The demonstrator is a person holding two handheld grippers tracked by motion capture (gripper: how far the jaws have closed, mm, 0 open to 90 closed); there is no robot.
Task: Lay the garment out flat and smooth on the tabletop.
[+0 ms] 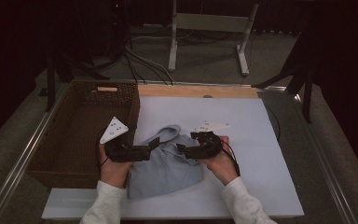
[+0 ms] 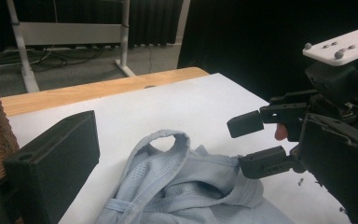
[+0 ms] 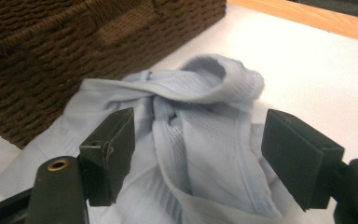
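Note:
A light blue garment (image 1: 165,168) lies crumpled on the white tabletop (image 1: 247,140), just right of the basket. My left gripper (image 1: 150,147) hovers at the garment's upper left edge. In the left gripper view the left gripper (image 2: 196,154) has its jaws wide apart, with the cloth (image 2: 186,191) lying low between them. My right gripper (image 1: 186,145) faces it from the right over the garment's collar end. The right gripper (image 3: 203,128) stands open, and folds of the garment (image 3: 205,84) lie beneath and beyond it, untouched by the pads. The left gripper view also shows the right gripper (image 2: 251,144) open.
A dark woven basket (image 1: 135,109) stands at the table's left, right beside the garment; its wall (image 3: 51,46) is near the right gripper's left jaw. A wooden strip (image 1: 200,91) runs along the far edge. Bare white surface stretches to the right and front.

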